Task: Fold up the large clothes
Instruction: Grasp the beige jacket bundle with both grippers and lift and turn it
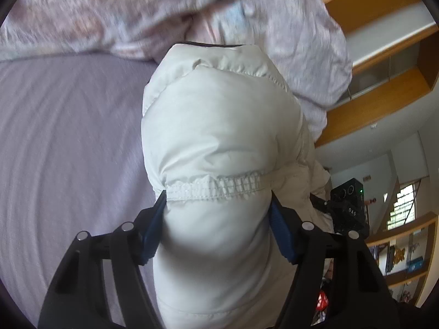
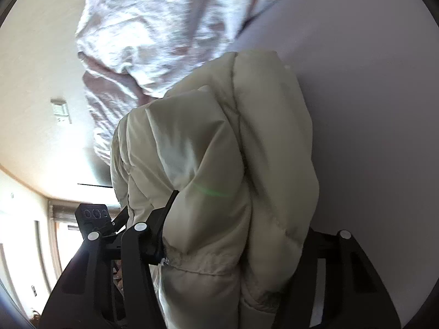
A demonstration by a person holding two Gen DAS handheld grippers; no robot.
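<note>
A cream-white padded jacket (image 1: pixel 219 126) fills the middle of both views. In the left wrist view my left gripper (image 1: pixel 218 213) is shut on a thick bunch of it, at an elastic-stitched hem or cuff (image 1: pixel 216 187), with blue pads (image 1: pixel 153 233) pressing both sides. In the right wrist view my right gripper (image 2: pixel 236 235) is shut on another quilted bunch of the jacket (image 2: pixel 219 164); only its left finger (image 2: pixel 164 213) shows clearly. The jacket hangs lifted over a lilac bed sheet (image 1: pixel 68 137).
A crumpled pale floral duvet (image 1: pixel 123 11) lies at the far side of the bed, also in the right wrist view (image 2: pixel 153 27). Wooden shelves (image 1: pixel 384 54) stand to the right. The other gripper's camera (image 1: pixel 348 208) is close beside the jacket.
</note>
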